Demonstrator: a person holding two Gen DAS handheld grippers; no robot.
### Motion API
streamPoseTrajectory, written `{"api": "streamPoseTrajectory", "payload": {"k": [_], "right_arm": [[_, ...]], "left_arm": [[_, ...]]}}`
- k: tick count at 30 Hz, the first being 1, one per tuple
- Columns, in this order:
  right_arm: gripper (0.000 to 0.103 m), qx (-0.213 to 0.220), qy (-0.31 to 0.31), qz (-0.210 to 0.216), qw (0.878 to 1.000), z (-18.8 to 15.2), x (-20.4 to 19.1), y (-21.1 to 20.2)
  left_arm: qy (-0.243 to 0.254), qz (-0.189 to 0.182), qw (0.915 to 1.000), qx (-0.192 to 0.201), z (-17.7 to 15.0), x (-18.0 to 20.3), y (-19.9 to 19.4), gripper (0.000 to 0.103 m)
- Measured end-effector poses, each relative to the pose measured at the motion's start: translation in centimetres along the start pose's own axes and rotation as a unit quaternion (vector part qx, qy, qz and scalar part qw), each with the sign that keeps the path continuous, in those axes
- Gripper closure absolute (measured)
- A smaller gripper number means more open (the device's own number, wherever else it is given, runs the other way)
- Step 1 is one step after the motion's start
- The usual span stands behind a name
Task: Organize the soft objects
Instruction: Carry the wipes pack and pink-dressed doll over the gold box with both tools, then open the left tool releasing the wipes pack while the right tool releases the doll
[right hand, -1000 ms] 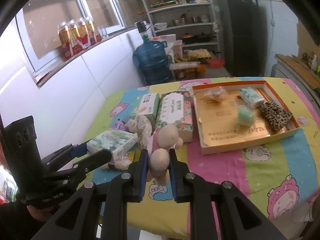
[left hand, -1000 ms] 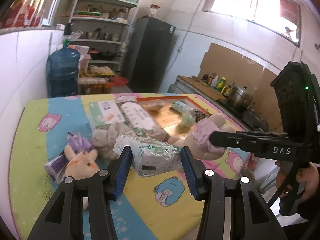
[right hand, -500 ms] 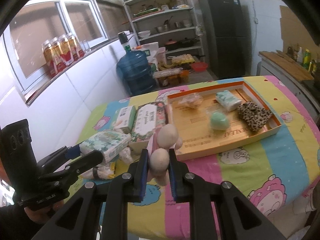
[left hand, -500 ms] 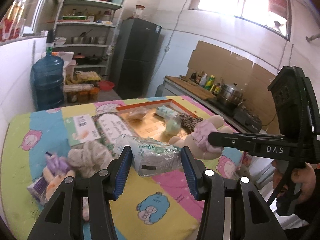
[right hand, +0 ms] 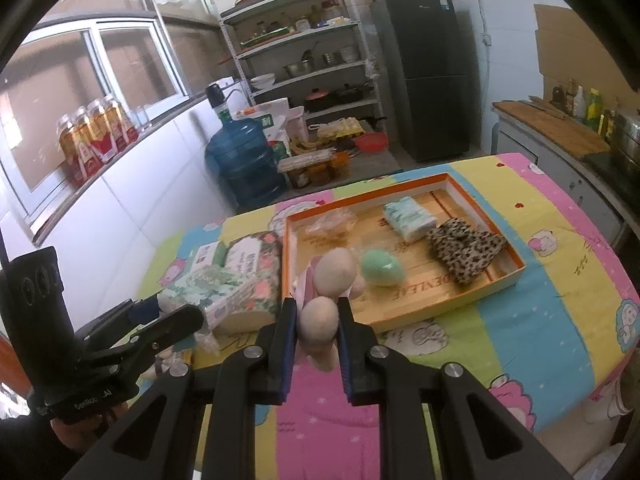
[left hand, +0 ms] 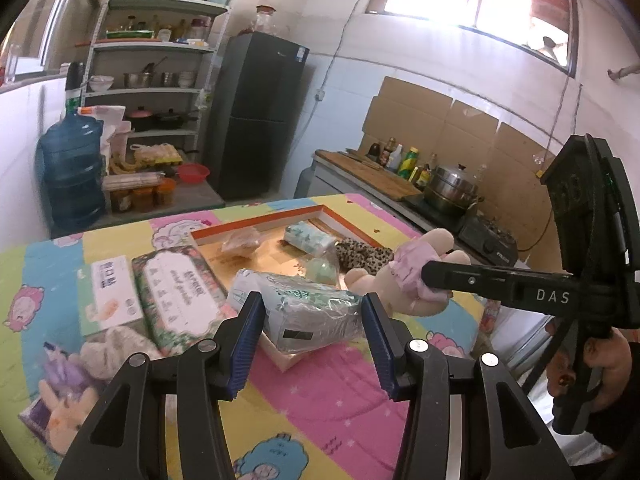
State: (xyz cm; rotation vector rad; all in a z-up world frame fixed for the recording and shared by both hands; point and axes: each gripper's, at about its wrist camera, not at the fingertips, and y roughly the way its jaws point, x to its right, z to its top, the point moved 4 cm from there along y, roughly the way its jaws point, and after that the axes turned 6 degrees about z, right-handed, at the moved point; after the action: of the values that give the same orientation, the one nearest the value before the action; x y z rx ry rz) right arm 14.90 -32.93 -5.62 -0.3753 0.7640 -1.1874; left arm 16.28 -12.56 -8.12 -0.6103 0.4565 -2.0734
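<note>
My left gripper (left hand: 312,336) is shut on a green-and-white tissue pack (left hand: 304,308) and holds it above the table; it also shows in the right wrist view (right hand: 208,292). My right gripper (right hand: 318,336) is shut on a beige plush toy with a pink skirt (right hand: 326,292), held in the air before the orange-rimmed tray (right hand: 516,276); the toy also shows in the left wrist view (left hand: 404,276). In the tray lie a small tissue pack (right hand: 408,220), a green ball (right hand: 380,270), a leopard-print cloth (right hand: 464,256) and a clear bag (right hand: 332,224).
On the colourful tablecloth (left hand: 320,396) left of the tray lie a floral wipes pack (left hand: 176,292), a white-green tissue pack (left hand: 108,296), a grey fluffy item (left hand: 112,352) and a purple bunny plush (left hand: 60,408). A water jug (right hand: 244,164), shelves and a fridge stand behind.
Both grippers have moved right and forward with their loads, toward the tray. The bunny plush and the packs have slid to the left of the left wrist view.
</note>
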Motion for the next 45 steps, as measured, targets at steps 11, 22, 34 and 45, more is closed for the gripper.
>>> {"api": "streamPoseTrajectory", "payload": {"k": [11,22,34,45], "right_arm": [[0.084,0.007,0.011,-0.006,1.000,2.9,5.0,0.4],[0.084,0.009,0.011,0.009,1.000,6.4,9.4,2.6],[0.084,-0.011,0.018,0.061,0.998,8.6,12.5,8.5],[0.084,-0.028,0.019,0.105,0.994,9.6,12.8,13.1]], "left_arm": [[-0.014,0.014,0.9998,-0.004,1.6,1.2,4.7,0.052],[-0.029,0.045,0.9985,-0.014,2.5,1.6,9.2,0.052],[-0.050,0.097,0.9935,-0.032,2.5,0.8,13.8,0.052],[-0.062,0.124,0.9889,-0.053,1.7,0.0,16.8,0.052]]}}
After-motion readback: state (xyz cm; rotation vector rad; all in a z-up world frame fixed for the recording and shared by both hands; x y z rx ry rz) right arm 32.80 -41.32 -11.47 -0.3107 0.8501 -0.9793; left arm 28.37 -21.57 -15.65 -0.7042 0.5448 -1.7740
